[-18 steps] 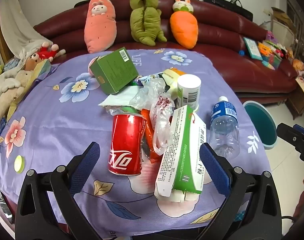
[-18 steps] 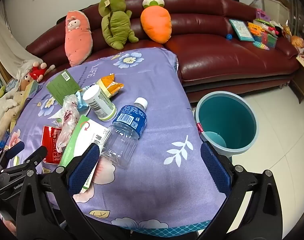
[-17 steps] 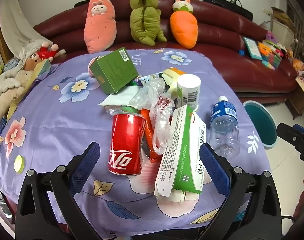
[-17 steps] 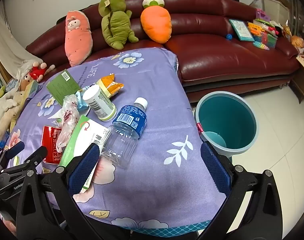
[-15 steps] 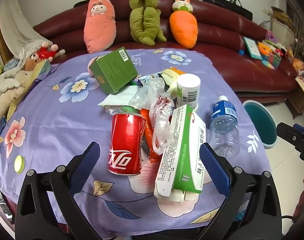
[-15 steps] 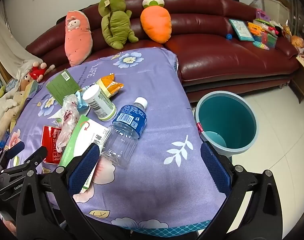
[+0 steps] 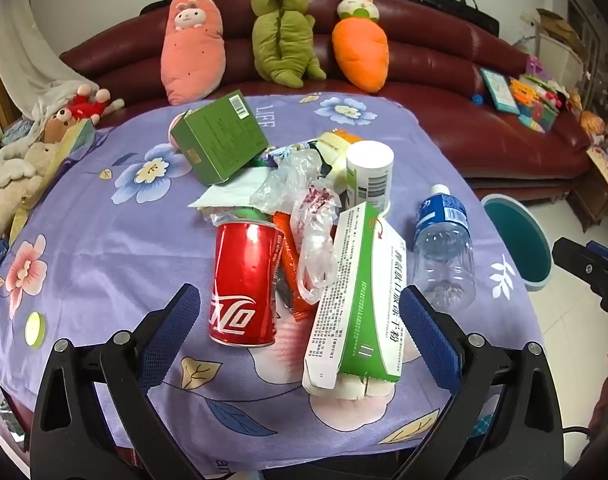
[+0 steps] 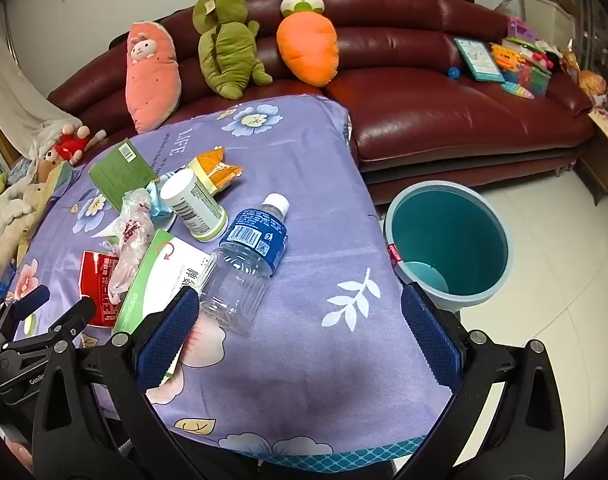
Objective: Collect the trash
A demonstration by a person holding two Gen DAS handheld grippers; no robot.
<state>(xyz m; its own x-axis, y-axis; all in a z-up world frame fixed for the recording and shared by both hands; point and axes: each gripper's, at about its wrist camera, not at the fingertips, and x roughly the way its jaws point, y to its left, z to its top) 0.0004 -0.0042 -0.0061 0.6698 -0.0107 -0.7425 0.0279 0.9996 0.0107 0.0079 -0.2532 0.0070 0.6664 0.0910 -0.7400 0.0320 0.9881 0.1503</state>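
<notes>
Showing the teal bin (image 8: 448,240) whole, the right wrist view beats the left; both grippers (image 7: 300,316) (image 8: 300,320) hang spread and empty over one can (image 7: 244,280), one bottle (image 8: 244,264), two boxes.

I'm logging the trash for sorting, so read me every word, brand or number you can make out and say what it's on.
"LIFE": printed on the purple tablecloth.
"GenRo", cut off: on the left gripper.
Red can: white stylised logo, not plainly readable.
Green-and-white box, blue-labelled bottle, white canister: print and barcodes too small.
</notes>
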